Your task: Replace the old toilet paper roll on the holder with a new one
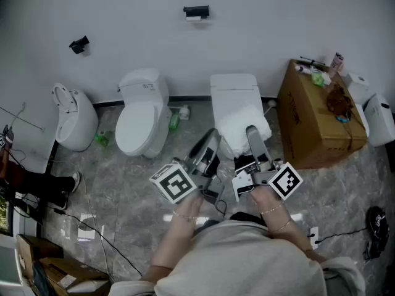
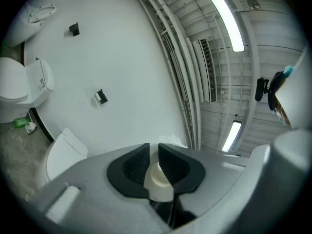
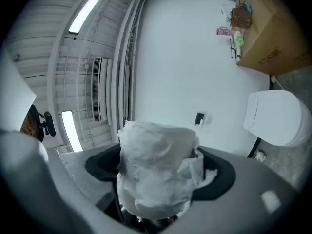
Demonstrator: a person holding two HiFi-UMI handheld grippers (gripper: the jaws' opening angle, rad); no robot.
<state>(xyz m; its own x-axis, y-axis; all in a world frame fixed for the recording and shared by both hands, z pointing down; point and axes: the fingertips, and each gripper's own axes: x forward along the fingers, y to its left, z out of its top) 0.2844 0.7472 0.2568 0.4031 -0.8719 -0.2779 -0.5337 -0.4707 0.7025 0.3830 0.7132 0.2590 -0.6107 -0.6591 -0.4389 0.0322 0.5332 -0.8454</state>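
Your right gripper (image 3: 161, 172) is spread wide and clamped on the new toilet paper roll (image 3: 156, 155), carried high, well apart from the wall holder (image 1: 196, 11), while your left gripper (image 2: 152, 162) is closed, seemingly empty, probably kept free for the holder

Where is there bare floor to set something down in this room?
Bare floor: at left, between the middle toilet and the cables; at right, between the box and the power strip. Crowded: the box top, and between the toilets, where a green bottle sits.
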